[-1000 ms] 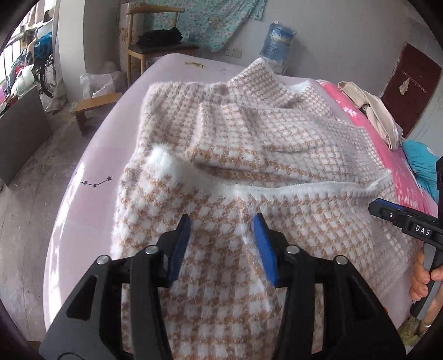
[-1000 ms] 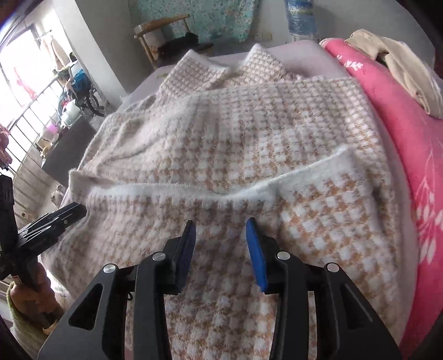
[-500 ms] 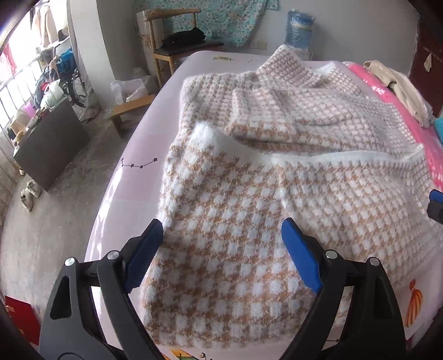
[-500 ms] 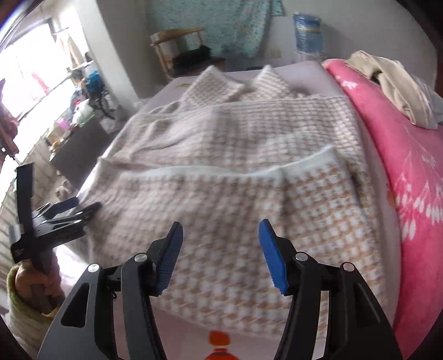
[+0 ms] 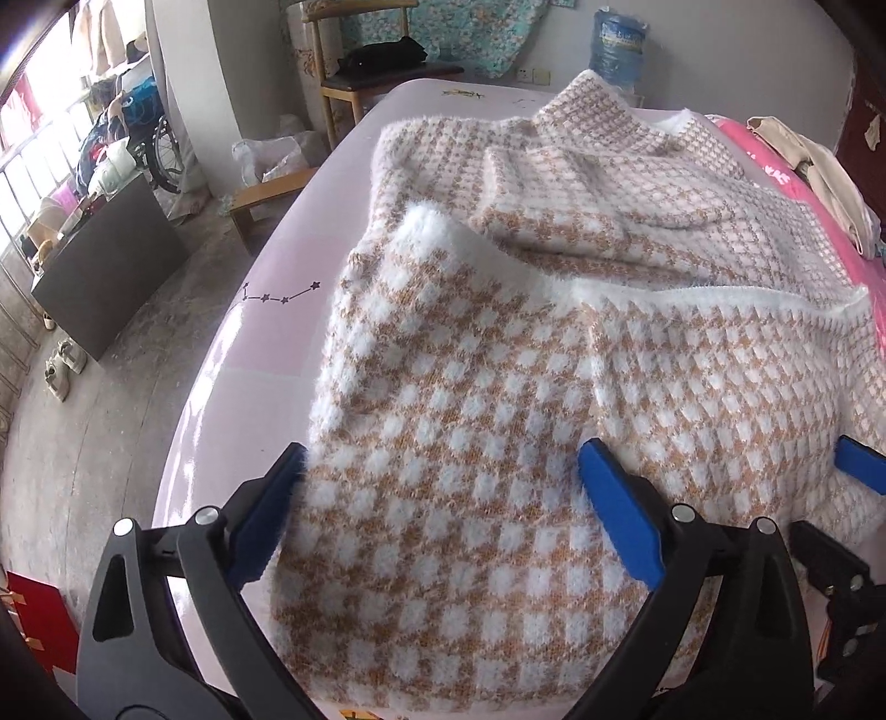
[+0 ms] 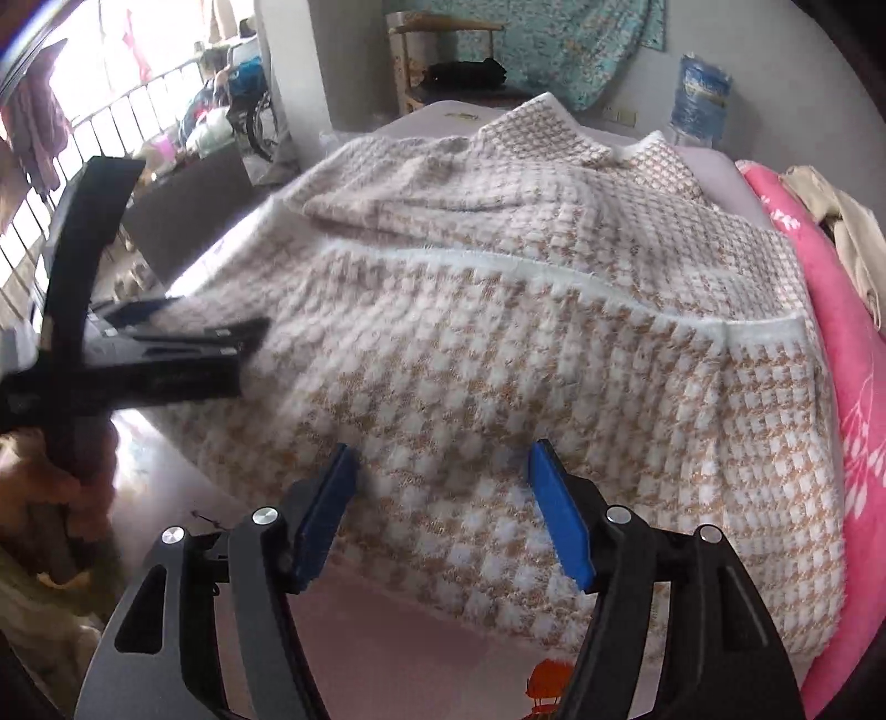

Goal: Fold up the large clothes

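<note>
A large fuzzy tan-and-white checked sweater lies on a pale pink bed, its lower part folded up over the body with a white hem edge across the middle; it also shows in the right wrist view. My left gripper is open wide and empty, hovering over the near fold at the sweater's left side. My right gripper is open and empty over the near fold at its right side. The left gripper shows at the left of the right wrist view; a right finger tip shows at the right of the left wrist view.
The pink bed sheet drops to a concrete floor on the left. A pink blanket with beige clothes lies on the right. A wooden chair, a water jug, a dark cabinet and shoes stand beyond.
Both grippers have opened wide and pulled back toward the near edge of the bed, leaving the folded-up lower part lying on the sweater.
</note>
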Tool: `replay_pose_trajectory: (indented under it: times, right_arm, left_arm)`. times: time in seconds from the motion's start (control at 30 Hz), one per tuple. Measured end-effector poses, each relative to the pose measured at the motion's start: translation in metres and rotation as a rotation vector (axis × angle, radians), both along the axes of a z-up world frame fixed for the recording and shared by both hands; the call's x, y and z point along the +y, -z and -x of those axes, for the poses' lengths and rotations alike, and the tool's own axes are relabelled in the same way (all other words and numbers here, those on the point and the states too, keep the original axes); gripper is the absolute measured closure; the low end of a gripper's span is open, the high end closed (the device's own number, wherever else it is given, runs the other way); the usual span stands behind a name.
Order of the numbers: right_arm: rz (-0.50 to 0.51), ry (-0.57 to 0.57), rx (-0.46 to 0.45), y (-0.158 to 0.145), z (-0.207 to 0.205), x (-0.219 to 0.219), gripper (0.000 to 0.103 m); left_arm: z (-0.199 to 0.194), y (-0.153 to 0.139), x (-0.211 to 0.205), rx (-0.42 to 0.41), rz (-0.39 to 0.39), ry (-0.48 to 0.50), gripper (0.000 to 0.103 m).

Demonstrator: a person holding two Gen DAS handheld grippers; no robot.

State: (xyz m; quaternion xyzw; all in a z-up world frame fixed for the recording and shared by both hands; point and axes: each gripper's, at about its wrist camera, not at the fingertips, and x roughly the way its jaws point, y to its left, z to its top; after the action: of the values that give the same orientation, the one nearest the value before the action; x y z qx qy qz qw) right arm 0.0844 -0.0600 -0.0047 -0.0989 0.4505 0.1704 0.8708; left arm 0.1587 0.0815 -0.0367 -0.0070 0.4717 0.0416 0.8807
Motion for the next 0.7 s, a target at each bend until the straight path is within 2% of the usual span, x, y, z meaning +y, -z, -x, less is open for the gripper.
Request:
replay_pose_trajectory:
  times: [0.13, 0.23, 0.33, 0.43, 0.57, 0.7]
  right_arm:
    - [-0.012, 0.020, 0.036, -0.012, -0.001, -0.004, 0.036]
    - [-0.013, 0.019, 0.006, -0.017, -0.001, -0.003, 0.036]
    - [0.038, 0.012, 0.015, -0.001, 0.002, 0.001, 0.034]
    - [0.039, 0.026, 0.013, -0.006, 0.005, -0.001, 0.033]
    - [0.048, 0.067, -0.037, -0.025, 0.015, -0.017, 0.033]
    - [0.046, 0.159, -0.023, -0.025, 0.018, -0.050, 0.033]
  left_arm:
    - [0.001, 0.000, 0.001, 0.000, 0.003, 0.001, 0.009]
    - [0.001, 0.000, 0.000, -0.002, 0.003, 0.004, 0.009]
    - [0.001, 0.000, 0.000, -0.002, 0.004, 0.003, 0.009]
    - [0.002, 0.000, 0.000, -0.004, 0.002, 0.005, 0.009]
    - [0.002, -0.004, -0.002, -0.012, -0.022, 0.007, 0.010]
    - [0.013, -0.018, -0.005, -0.066, -0.066, 0.011, 0.010]
